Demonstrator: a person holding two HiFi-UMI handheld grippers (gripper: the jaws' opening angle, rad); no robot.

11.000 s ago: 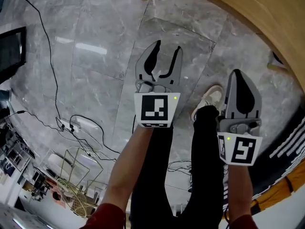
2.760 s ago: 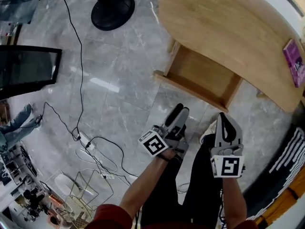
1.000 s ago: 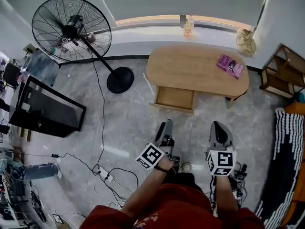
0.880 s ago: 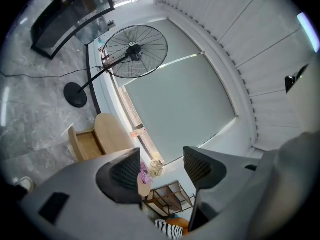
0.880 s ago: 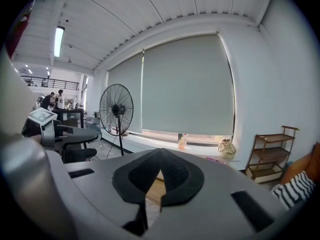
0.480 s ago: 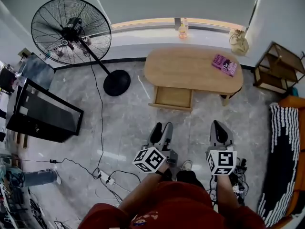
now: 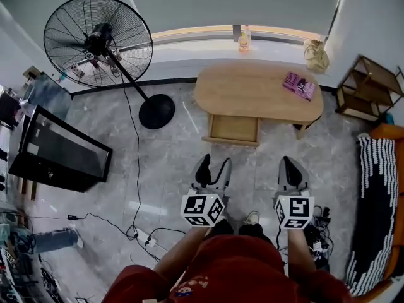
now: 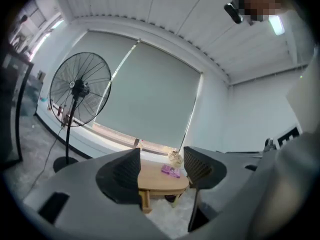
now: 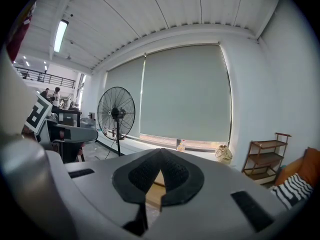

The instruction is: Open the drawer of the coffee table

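Closest to the camera, the left gripper (image 7: 214, 164) had its two dark ribbed jaws spread apart with nothing between them, and the right gripper (image 7: 288, 165) had its jaws pressed together at the tips, also empty; both hung above the floor (image 7: 167, 169), well apart from the furniture. The floor was of grey polished stone tiles with pale veins, and a thin black cable (image 7: 136, 169) ran across it to a white power strip (image 7: 142, 237). At the left stood a flat black screen (image 7: 60, 150), at the right a cloth with black and white stripes (image 7: 379, 201). Farther on was the coffee table (image 7: 252, 90), an oval top of light smooth wood, and its drawer (image 7: 235, 129), a shallow rectangular wooden box, stood pulled out toward the person. A pink book (image 7: 299, 86) lay on the table's right end. Beside the table rose a black wire-cage fan (image 7: 98, 40) on a round base, and behind all was a white window sill (image 7: 189, 46) with a small bottle (image 7: 243, 41).
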